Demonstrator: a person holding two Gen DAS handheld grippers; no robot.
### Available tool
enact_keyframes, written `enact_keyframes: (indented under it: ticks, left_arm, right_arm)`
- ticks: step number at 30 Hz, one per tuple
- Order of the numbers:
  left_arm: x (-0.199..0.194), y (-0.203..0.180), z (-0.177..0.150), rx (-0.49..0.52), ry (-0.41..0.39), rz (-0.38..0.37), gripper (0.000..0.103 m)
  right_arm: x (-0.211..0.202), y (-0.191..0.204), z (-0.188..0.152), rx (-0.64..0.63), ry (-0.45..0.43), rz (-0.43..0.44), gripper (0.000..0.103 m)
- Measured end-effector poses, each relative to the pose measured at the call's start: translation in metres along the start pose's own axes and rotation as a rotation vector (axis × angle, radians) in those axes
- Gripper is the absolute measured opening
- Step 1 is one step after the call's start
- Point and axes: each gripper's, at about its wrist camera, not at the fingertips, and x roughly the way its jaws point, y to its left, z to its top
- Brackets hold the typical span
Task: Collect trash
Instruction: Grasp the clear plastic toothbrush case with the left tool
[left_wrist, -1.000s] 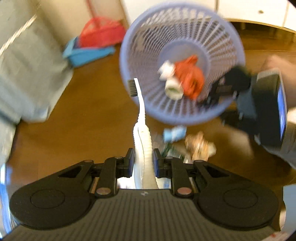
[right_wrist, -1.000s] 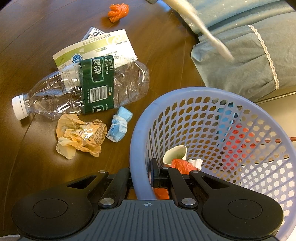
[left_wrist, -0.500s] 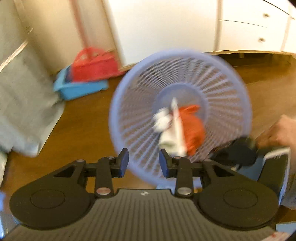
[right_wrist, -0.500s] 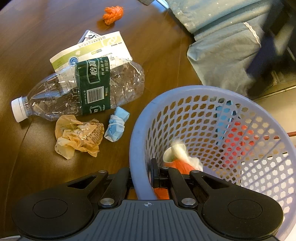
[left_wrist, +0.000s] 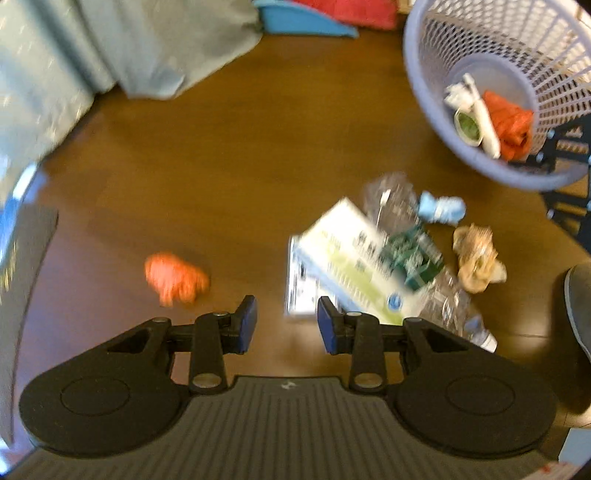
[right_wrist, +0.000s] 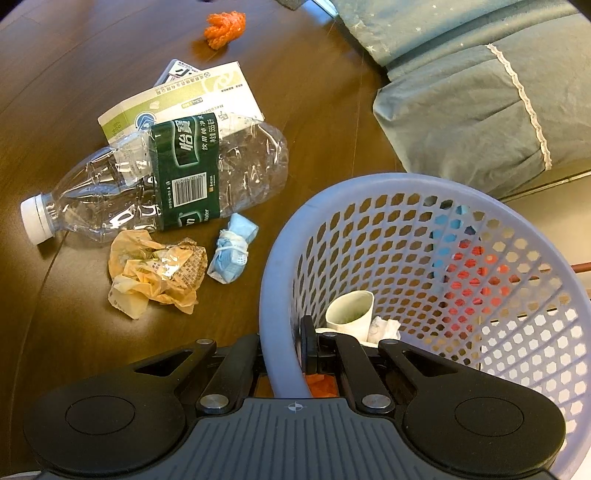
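White toothbrush (left_wrist: 484, 122) now lies in the lavender basket (right_wrist: 280, 266), dropped by the left gripper (left_wrist: 287, 322), which hangs wide and empty near the orange scrap (left_wrist: 173, 278); right gripper (right_wrist: 284, 350) stays clamped on the rim

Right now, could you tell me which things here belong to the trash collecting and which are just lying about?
Job: basket, plastic bottle, carton, yellow wrapper, blue wad, orange scrap.

Lying about: grey-green bedding, blue and red items on the floor.
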Motion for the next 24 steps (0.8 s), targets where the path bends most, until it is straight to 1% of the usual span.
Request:
enact_keyframes:
  ticks: [4, 9, 10, 11, 12, 18, 20, 22, 23, 24]
  left_arm:
    - [0.006, -0.004, -0.020, -0.033, 0.025, -0.011, 0.031]
    - [0.020, -0.009, -0.028, -0.047, 0.023, -0.012, 0.031]
    - [0.023, -0.009, -0.029, -0.052, 0.021, -0.012, 0.035]
    - [0.026, -0.008, -0.030, -0.059, 0.016, -0.010, 0.041]
    - [0.029, -0.008, -0.030, -0.064, 0.013, -0.010, 0.044]
    - [0.052, -0.012, -0.026, -0.036, 0.005, -0.021, 0.049]
    - [0.061, -0.013, -0.025, -0.023, 0.007, -0.021, 0.054]
    - [0.069, -0.013, -0.024, -0.020, 0.012, -0.034, 0.055]
    - [0.073, -0.013, -0.023, -0.019, 0.015, -0.041, 0.058]
    - [0.076, -0.013, -0.022, -0.017, 0.016, -0.049, 0.059]
  right_arm:
    - [0.000, 0.003, 0.000, -0.006, 0.003, 0.002, 0.000]
    - [0.000, 0.004, 0.000, -0.010, 0.004, 0.002, 0.000]
    - [0.000, 0.004, 0.000, -0.010, 0.004, 0.002, 0.000]
    - [0.000, 0.004, 0.000, -0.009, 0.004, 0.002, 0.000]
    - [0.000, 0.004, 0.000, -0.009, 0.005, 0.002, 0.000]
    - [0.000, 0.004, 0.000, -0.012, 0.005, 0.002, 0.000]
    - [0.000, 0.004, -0.001, -0.013, 0.005, 0.001, 0.000]
    - [0.000, 0.004, -0.001, -0.013, 0.004, 0.002, 0.000]
    - [0.000, 0.004, -0.001, -0.013, 0.003, 0.001, 0.000]
    - [0.000, 0.004, -0.001, -0.014, 0.003, 0.001, 0.000]
